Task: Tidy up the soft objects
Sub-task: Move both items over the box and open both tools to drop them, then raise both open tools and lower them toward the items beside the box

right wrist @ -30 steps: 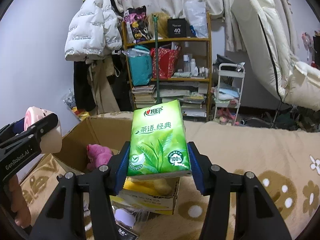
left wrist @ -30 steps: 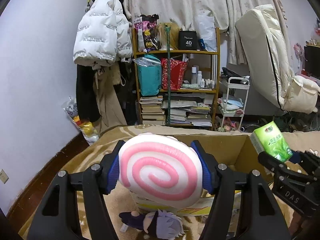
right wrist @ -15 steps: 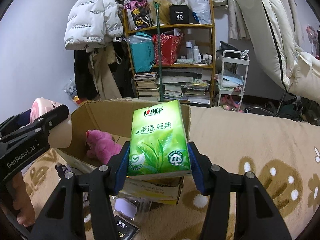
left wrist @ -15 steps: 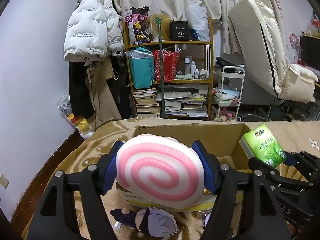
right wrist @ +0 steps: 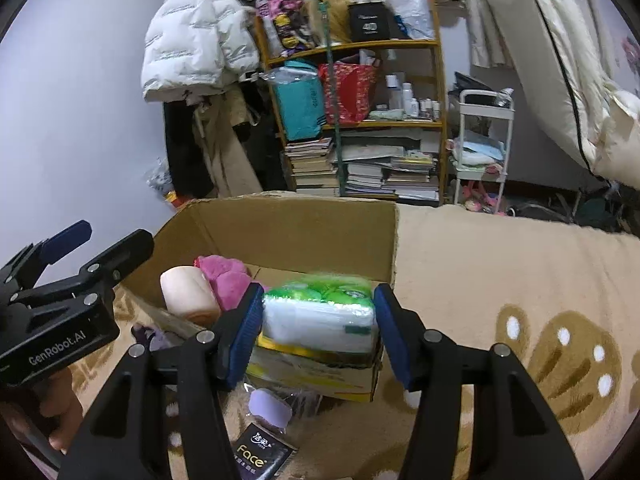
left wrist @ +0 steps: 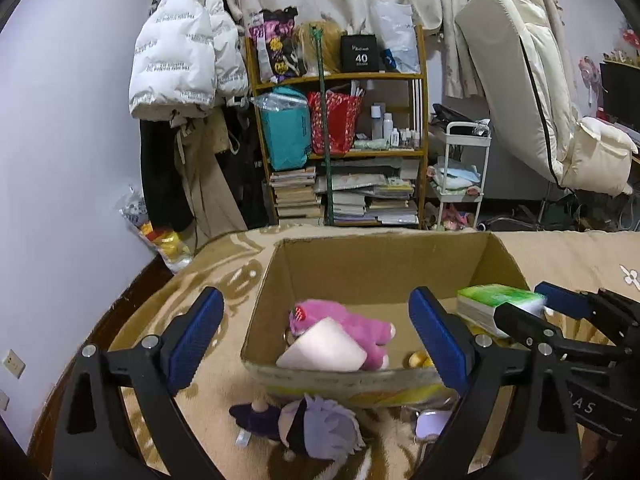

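Observation:
A cardboard box (left wrist: 384,264) stands on the tan blanket. Inside it lie a pink plush (left wrist: 344,320) and the pink-swirl cushion (left wrist: 322,346), tilted against the near wall. My left gripper (left wrist: 316,332) is open and empty above the box's near edge. The green tissue pack (right wrist: 320,312) is blurred and tipped forward between the spread jaws of my right gripper (right wrist: 320,328), over the box's right side; it also shows in the left wrist view (left wrist: 496,304). The box (right wrist: 288,236), cushion (right wrist: 188,296) and plush (right wrist: 224,276) also show in the right wrist view.
A grey-haired doll (left wrist: 312,428) lies on the blanket in front of the box. A small lilac item (right wrist: 270,406) and a black "Face" packet (right wrist: 256,448) lie by the box's near corner. A cluttered shelf (left wrist: 340,128), hanging coats and a white cart stand behind.
My left gripper opened and the swirl cushion dropped into the box. My right gripper opened and the tissue pack has tipped over above the box. Both grippers moved closer over the box.

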Action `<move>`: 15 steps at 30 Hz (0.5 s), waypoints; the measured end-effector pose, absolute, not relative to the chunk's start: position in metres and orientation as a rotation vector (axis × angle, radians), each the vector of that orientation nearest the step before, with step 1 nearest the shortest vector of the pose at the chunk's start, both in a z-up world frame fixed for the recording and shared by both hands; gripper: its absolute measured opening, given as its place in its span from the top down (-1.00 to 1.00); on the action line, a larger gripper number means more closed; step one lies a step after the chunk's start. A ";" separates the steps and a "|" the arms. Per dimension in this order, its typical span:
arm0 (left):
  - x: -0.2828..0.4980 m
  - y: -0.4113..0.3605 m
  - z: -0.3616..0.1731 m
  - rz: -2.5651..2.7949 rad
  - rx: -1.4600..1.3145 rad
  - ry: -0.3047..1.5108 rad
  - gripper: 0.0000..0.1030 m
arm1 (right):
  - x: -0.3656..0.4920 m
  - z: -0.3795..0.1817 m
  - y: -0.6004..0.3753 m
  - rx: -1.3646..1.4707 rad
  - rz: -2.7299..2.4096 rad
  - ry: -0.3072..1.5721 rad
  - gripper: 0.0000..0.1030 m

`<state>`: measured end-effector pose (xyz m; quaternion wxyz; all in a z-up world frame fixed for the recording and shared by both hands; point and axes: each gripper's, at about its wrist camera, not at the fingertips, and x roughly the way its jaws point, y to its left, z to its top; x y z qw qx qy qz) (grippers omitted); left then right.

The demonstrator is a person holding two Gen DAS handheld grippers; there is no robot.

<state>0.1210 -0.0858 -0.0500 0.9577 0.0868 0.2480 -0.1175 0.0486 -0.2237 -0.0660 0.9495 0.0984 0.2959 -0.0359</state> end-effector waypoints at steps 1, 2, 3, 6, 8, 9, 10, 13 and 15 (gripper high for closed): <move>0.120 -0.083 -0.050 -0.232 0.175 0.506 -0.81 | 0.049 -0.066 -0.222 0.187 -0.074 0.606 -0.16; 0.119 -0.081 -0.049 -0.227 0.176 0.506 -0.81 | 0.049 -0.066 -0.220 0.176 -0.075 0.609 -0.17; 0.117 -0.080 -0.049 -0.220 0.179 0.505 -0.81 | 0.049 -0.065 -0.219 0.174 -0.073 0.610 -0.19; 0.113 -0.073 -0.045 -0.210 0.183 0.510 -0.81 | 0.044 -0.061 -0.215 0.162 -0.071 0.605 -0.33; 0.109 -0.070 -0.043 -0.205 0.180 0.518 -0.81 | 0.039 -0.058 -0.211 0.147 -0.072 0.591 -0.44; 0.107 -0.068 -0.043 -0.204 0.179 0.523 -0.82 | 0.036 -0.056 -0.210 0.139 -0.073 0.587 -0.55; 0.105 -0.067 -0.042 -0.204 0.179 0.528 -0.82 | 0.034 -0.054 -0.208 0.134 -0.074 0.583 -0.60; 0.098 -0.063 -0.039 -0.199 0.183 0.537 -0.82 | 0.025 -0.050 -0.205 0.130 -0.075 0.580 -0.71; 0.093 -0.060 -0.037 -0.189 0.185 0.539 -0.83 | 0.019 -0.048 -0.203 0.129 -0.073 0.586 -0.76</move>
